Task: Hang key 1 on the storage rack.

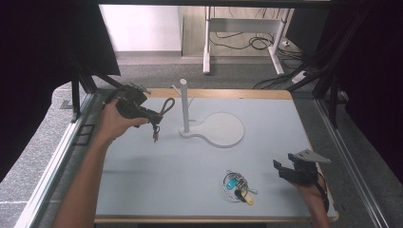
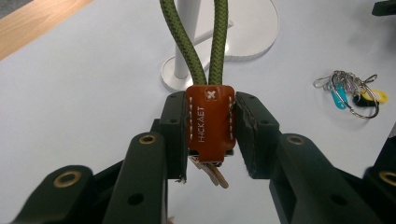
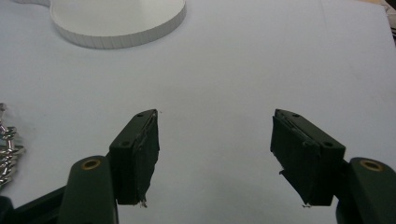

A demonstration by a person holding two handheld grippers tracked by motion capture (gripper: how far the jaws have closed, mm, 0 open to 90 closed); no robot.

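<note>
Grey carpet and a tangle of cables lie beyond the pale blue table (image 1: 199, 166), which has a wooden edge along its far side. At the far left, a hand (image 1: 110, 124) holds the left gripper (image 1: 153, 115) raised above the surface; its jaws are clamped on the orange leather tab (image 2: 210, 122) of a green cord loop (image 2: 194, 37), with a small metal clip hanging below the tab. Just to the right stands a white stand (image 1: 211, 128): an upright post with short pegs on a flat round base. Nearer the front, right of centre, a bunch of keys (image 1: 237, 185) with blue and yellow tags lies on the table. At the front right corner, the right gripper (image 1: 281, 169) sits low over the surface with its jaws spread wide and nothing between them, near the keys but apart from them.
</note>
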